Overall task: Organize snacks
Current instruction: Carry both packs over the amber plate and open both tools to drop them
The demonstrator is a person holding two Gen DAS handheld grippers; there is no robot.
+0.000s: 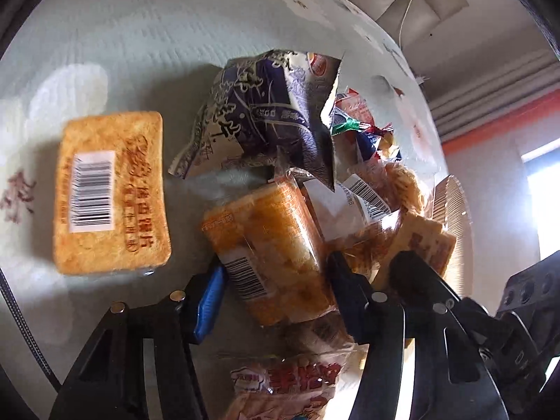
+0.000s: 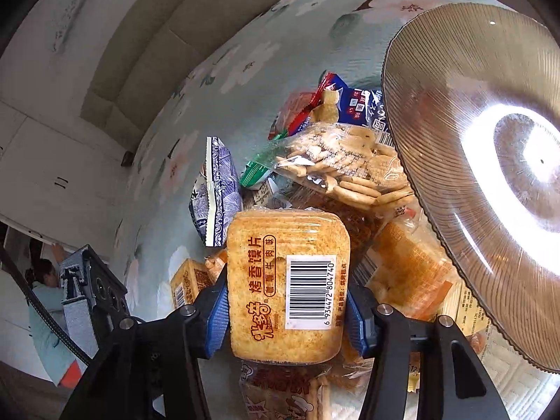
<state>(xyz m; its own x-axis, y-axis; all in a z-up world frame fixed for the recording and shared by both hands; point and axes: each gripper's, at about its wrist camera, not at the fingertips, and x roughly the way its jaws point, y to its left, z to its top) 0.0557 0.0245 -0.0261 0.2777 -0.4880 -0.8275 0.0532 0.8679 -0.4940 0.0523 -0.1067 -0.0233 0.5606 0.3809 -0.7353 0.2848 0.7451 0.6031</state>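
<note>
Two grippers work over a snack pile on a floral cloth [image 1: 122, 52]. Left gripper [image 1: 276, 280]: jaws pinching an orange toast-slice packet [image 1: 276, 245] by its sides, blue pad on one flank, at the near edge of the pile. Right gripper [image 2: 285, 315]: blue pads pressed against both sides of a barcoded toast packet [image 2: 287, 287], held above the heap. One more toast packet [image 1: 112, 192] lies alone on the cloth, apart from the pile. Blue-and-white pouch [image 1: 266, 112] stands crumpled behind. Ribbed brown plate [image 2: 472, 140] sits just beside the pile.
</note>
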